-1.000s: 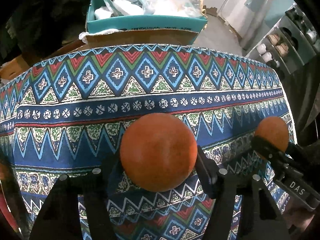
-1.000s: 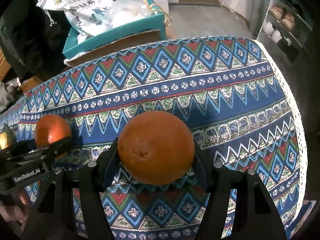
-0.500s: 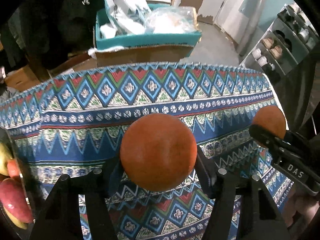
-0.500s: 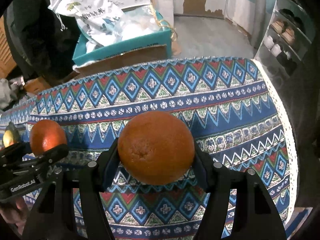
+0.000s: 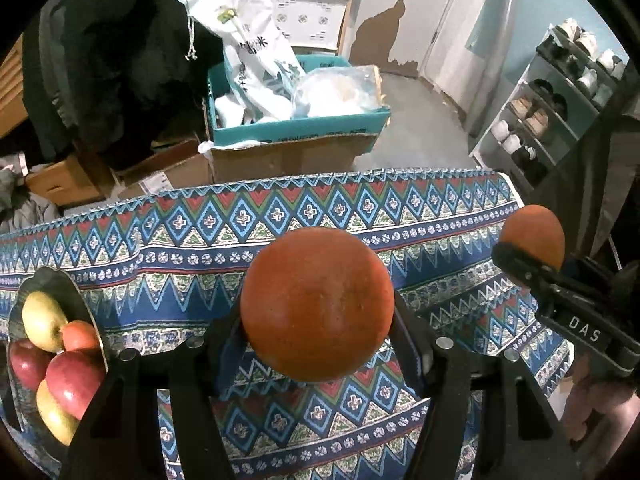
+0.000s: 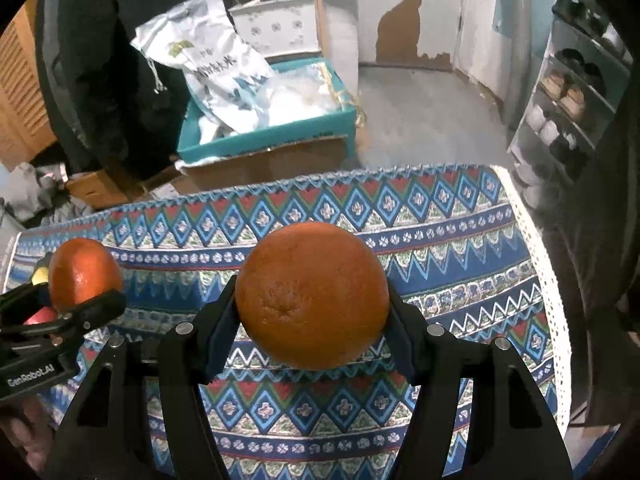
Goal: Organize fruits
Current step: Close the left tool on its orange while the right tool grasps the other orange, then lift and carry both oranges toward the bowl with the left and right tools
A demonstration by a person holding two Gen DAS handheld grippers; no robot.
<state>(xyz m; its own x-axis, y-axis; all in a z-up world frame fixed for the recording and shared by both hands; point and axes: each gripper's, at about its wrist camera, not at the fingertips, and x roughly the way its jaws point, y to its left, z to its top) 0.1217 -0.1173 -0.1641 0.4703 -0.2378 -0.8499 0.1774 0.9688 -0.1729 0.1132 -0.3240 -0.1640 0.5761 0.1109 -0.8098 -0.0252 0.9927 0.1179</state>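
I have two oranges up off the table, one in each gripper. The left orange [image 5: 318,304] is round, deep reddish-orange with a smooth, finely pitted skin, pinched at its sides. The right orange [image 6: 312,295] is a lighter orange with coarser dimples, its navel end turned toward my camera, also pinched at its sides. Each shows small at the edge of the other view. At the near left sits a dark bowl [image 5: 60,286] of fruit: a yellow apple [image 5: 42,320] on top, a small orange fruit [image 5: 80,336] beside it, red apples [image 5: 74,384] below, another yellow one at the bottom.
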